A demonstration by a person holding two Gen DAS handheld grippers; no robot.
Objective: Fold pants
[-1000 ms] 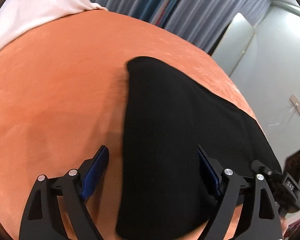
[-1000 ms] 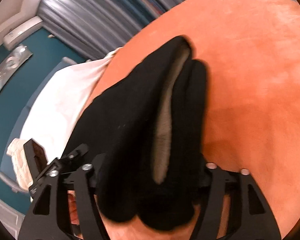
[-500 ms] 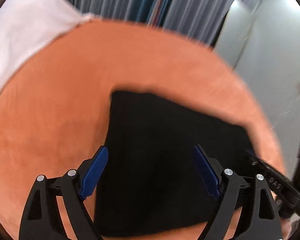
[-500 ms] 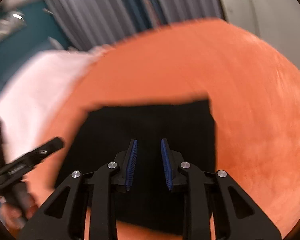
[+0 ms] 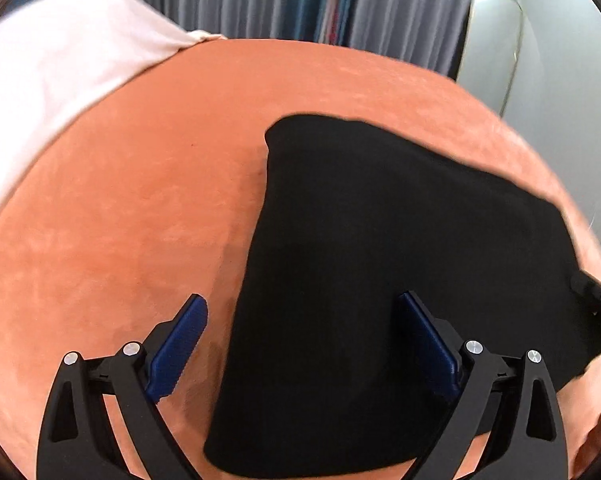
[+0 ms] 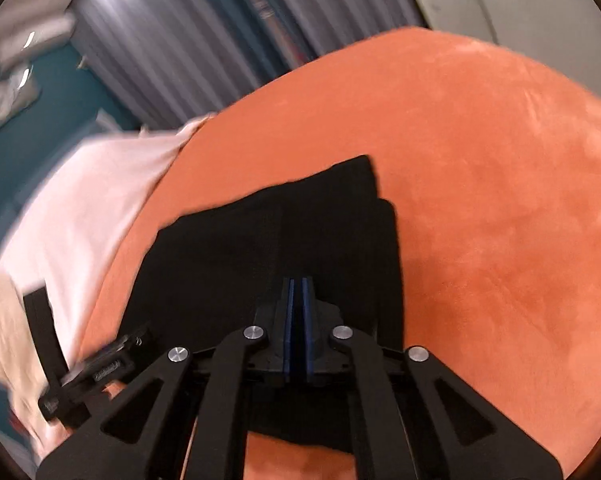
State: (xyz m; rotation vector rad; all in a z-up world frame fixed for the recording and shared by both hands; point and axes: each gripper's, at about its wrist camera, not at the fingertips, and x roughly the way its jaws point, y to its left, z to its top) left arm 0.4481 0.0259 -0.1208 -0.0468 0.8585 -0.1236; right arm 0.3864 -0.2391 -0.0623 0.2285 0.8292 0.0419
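Since a second ago my right gripper (image 6: 299, 280) has let the pants (image 5: 380, 280) go and is sitting closed on nothing, pads together. My left gripper (image 5: 300, 332) is opening wide, gripping nothing. The folded black pants are lying flat on the orange bedspread (image 5: 120, 220), long axis running toward the curtains (image 5: 280, 0); white pillow (image 5: 40, 60) is sitting upper left. No readable writing.

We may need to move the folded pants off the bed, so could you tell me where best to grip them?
Judging by the right wrist view, take the black pants at the stacked layered edge toward the open orange bedspread, coming in low from that side, so one pinch probably catches every layer.
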